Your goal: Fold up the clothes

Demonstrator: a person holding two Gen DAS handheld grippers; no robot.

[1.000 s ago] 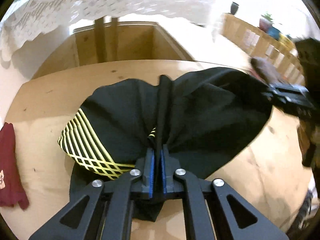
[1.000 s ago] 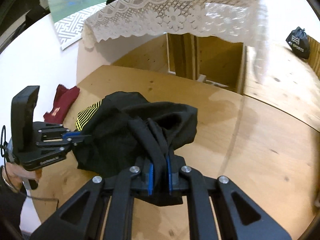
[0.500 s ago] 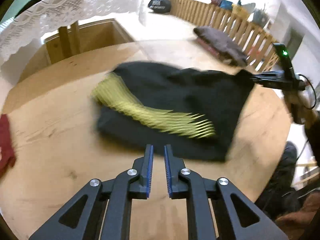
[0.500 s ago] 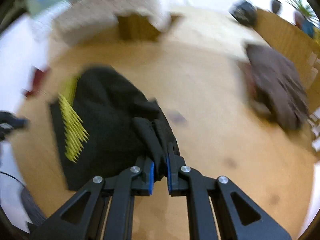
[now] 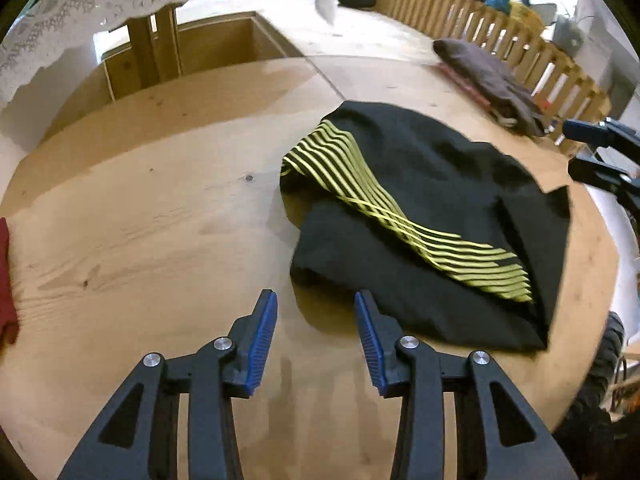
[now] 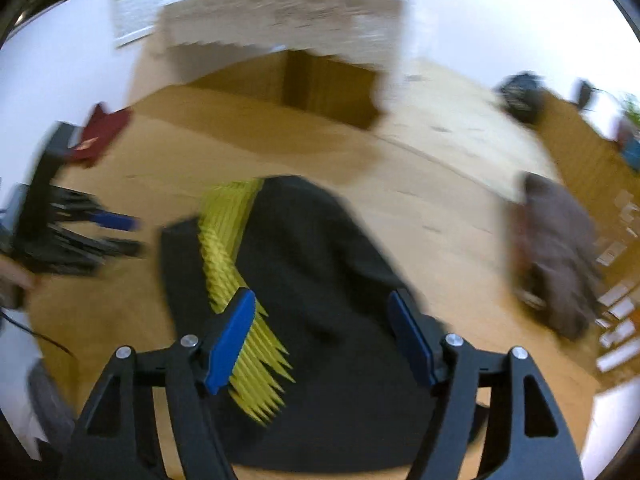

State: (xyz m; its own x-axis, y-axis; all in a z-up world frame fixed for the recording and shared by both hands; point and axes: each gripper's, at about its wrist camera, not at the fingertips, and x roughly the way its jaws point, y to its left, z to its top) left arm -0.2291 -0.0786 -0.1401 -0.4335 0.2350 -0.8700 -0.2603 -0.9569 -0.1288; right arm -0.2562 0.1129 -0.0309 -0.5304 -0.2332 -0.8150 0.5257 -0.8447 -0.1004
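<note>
- Left wrist view: the left gripper (image 5: 316, 316) has its fingers (image 5: 262, 340) parted and opening wider, nothing pinched between them, just bare table (image 5: 140, 232) and a bit of black cloth edge past the tips.
- The black garment (image 5: 432, 200), with yellow stripes (image 5: 400, 216) running across it, lies folded over on the table just ahead and to the right of those fingers; its near corner sits right by the right-hand fingertip, though contact is hard to call.
- Past the garment's far right edge the right gripper (image 5: 596, 152) pokes in, apart from the cloth.
- Further off, beyond the garment, a brown folded pile (image 5: 492, 76) sits near a wooden fence (image 5: 480, 28). A sliver of red cloth (image 5: 6, 280) shows way off to the left of the fingers.
- Right wrist view (pretty blurry): the right gripper (image 6: 322, 312) also has its fingers (image 6: 230, 336) spread and opening, released, with the black garment (image 6: 320, 264) spread on the table under and ahead of them, not clamped.
- The left gripper (image 6: 116, 228) shows off to the left of the garment, a red cloth (image 6: 100, 132) beyond it, and a lace cloth (image 6: 280, 20) hanging at the far end.
</note>
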